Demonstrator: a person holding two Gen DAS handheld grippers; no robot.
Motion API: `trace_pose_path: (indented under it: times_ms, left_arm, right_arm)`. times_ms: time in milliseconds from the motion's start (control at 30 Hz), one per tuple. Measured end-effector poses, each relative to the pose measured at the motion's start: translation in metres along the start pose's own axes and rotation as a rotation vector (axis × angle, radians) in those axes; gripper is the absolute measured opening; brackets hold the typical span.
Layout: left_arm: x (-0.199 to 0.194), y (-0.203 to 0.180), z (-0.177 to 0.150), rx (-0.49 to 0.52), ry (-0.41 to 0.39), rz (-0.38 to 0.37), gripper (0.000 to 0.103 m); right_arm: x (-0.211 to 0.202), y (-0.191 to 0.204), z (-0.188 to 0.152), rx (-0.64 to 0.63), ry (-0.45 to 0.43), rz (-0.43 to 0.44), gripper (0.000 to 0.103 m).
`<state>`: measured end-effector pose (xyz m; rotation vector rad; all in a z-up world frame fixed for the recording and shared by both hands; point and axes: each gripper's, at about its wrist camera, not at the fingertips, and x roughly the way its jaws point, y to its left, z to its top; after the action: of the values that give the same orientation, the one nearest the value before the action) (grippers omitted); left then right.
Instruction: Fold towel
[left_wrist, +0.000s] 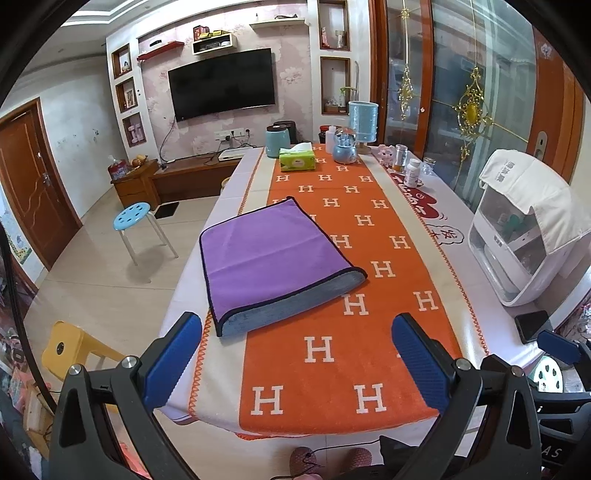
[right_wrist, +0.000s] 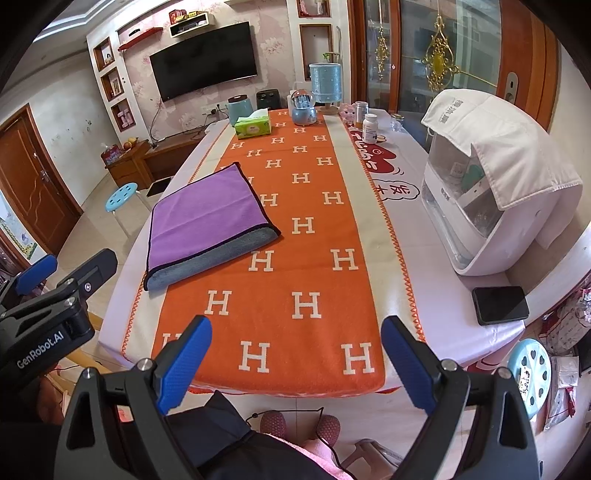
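A purple towel (left_wrist: 271, 254) with a dark border lies folded on the orange H-patterned runner (left_wrist: 347, 332), its grey underside showing along the near edge. It also shows in the right wrist view (right_wrist: 207, 218), left of the runner's middle (right_wrist: 295, 280). My left gripper (left_wrist: 297, 354) is open and empty, held above the table's near edge, short of the towel. My right gripper (right_wrist: 295, 354) is open and empty over the near end of the runner, right of the towel. The left gripper's body also shows at the left of the right wrist view (right_wrist: 55, 291).
A white appliance (right_wrist: 491, 184) under a white cloth stands at the right edge, with a black phone (right_wrist: 500, 304) near it. A green tissue box (right_wrist: 253, 127), a blue canister (right_wrist: 240, 105), a snow globe (right_wrist: 303, 107) and bottles (right_wrist: 370, 127) stand at the far end. Stools (left_wrist: 133, 216) stand around.
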<state>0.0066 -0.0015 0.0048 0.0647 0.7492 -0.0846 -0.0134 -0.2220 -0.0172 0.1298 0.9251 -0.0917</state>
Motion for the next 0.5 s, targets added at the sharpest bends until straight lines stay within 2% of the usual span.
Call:
trace_pose_path:
  times_ms: [500]
  left_arm:
    - [0.008,0.0076,-0.0011,0.001,0.017,-0.047,0.102]
  right_arm:
    - [0.0032,0.0003,0.0029,0.002,0.023,-0.039,0.093]
